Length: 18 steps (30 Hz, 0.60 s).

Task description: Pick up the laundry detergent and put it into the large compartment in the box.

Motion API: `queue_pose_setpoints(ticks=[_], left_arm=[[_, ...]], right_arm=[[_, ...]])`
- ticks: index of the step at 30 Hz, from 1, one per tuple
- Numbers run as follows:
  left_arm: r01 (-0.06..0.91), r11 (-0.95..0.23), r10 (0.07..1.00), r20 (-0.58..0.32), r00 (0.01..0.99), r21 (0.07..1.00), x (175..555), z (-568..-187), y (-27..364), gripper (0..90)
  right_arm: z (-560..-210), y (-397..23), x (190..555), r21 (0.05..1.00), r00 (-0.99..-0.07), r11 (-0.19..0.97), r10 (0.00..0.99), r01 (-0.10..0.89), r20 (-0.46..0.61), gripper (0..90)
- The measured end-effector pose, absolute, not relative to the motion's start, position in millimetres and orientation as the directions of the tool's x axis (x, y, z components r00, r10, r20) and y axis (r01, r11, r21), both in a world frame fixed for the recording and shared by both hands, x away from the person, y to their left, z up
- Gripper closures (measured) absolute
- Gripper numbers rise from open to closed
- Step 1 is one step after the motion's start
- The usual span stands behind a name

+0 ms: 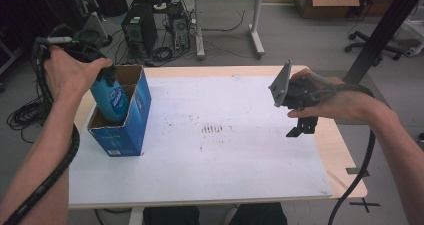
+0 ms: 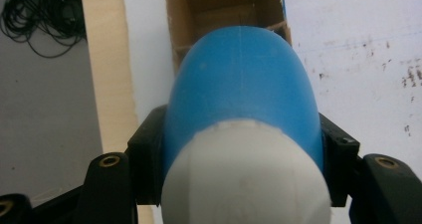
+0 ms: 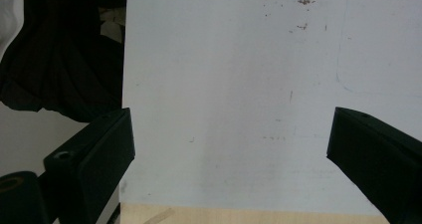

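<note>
The left tongs [image 2: 239, 164] clamp a blue bottle [image 1: 111, 99] standing in the open blue box [image 1: 131, 130]; the right tongs [image 1: 302, 130] hang wide open, empty, over the white-covered desk [image 1: 240, 155].

The desk [image 1: 345, 150] has a pale wooden top, bare along its edges. A white sheet [image 1: 225, 160] covers most of it, marked with brownish smudges near the middle. An open blue box [image 1: 131, 120] stands on the sheet at the left side, tilted a little. A strip of tape [image 1: 336, 177] lies near the desk's right front corner.
</note>
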<state>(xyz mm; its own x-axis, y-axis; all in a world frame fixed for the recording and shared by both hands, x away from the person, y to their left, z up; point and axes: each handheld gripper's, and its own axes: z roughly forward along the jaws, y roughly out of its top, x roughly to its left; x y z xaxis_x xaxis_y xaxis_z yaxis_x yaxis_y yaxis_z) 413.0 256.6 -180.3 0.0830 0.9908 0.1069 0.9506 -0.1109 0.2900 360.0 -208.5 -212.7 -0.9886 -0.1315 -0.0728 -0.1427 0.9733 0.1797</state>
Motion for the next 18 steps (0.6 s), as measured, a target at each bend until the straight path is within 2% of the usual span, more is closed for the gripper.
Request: queue_pose_setpoints(ticks=[8,18], left_arm=[[0.957,-0.073,0.994,0.099,0.047,0.282,412,-218,257,38.1],[0.959,-0.039,0.996,0.093,0.013,0.281,412,-244,254,38.0]], right_arm=[[-214,-209,360,0.184,-0.989,0.973,-0.129,-0.141,-0.074,4.6],[-220,-208,360,0.183,-0.989,0.973,-0.13,-0.14,-0.068,4.6]])
